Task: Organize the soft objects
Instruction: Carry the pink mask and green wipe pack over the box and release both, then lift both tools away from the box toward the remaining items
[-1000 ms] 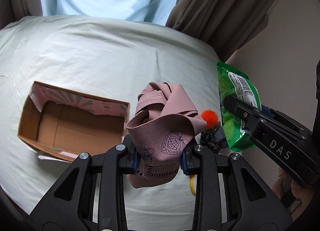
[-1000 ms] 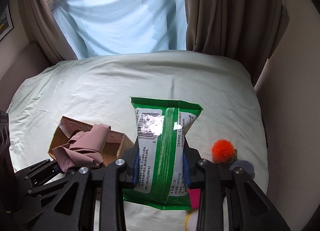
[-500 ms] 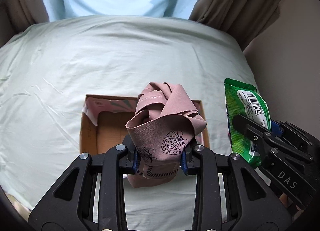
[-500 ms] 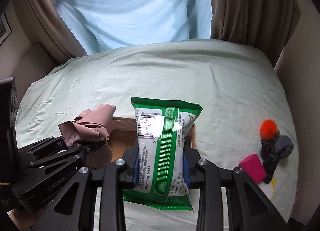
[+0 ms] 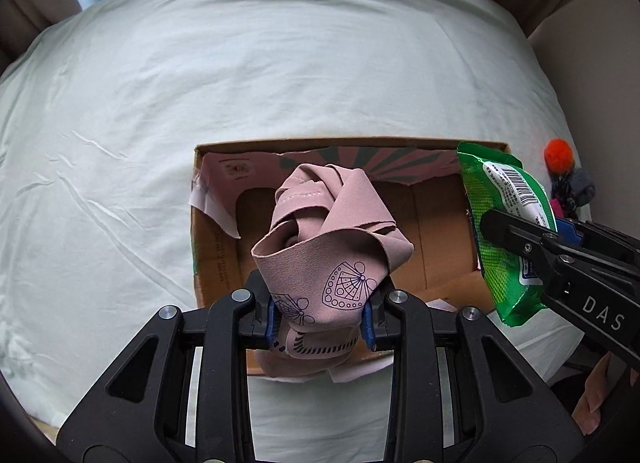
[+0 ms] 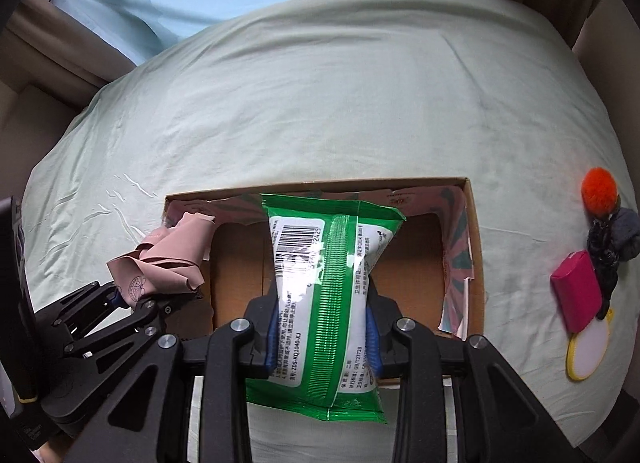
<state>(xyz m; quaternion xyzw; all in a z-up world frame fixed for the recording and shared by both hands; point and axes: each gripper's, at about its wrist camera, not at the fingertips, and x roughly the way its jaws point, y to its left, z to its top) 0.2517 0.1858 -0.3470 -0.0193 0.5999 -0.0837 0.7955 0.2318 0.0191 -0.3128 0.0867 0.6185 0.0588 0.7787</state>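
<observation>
My left gripper (image 5: 320,321) is shut on a bunched pink cloth (image 5: 328,247) with dark printed patterns and holds it above the left part of an open cardboard box (image 5: 216,267) on the bed. My right gripper (image 6: 322,337) is shut on a green and white wipes packet (image 6: 324,283) and holds it above the middle of the same box (image 6: 476,259). The packet also shows in the left wrist view (image 5: 508,231), over the box's right end. The cloth also shows in the right wrist view (image 6: 164,263). The box's visible floor is bare.
The box lies on a pale green bed sheet (image 6: 360,103). To its right lie an orange pompom (image 6: 599,191), a dark grey fuzzy toy (image 6: 616,239), a magenta block (image 6: 576,291) and a round white and yellow item (image 6: 590,349). Curtains and a wall stand behind the bed.
Both grippers have moved left and forward with their loads. They were beside the box and now hang over it. The box now sits in the middle of both views.
</observation>
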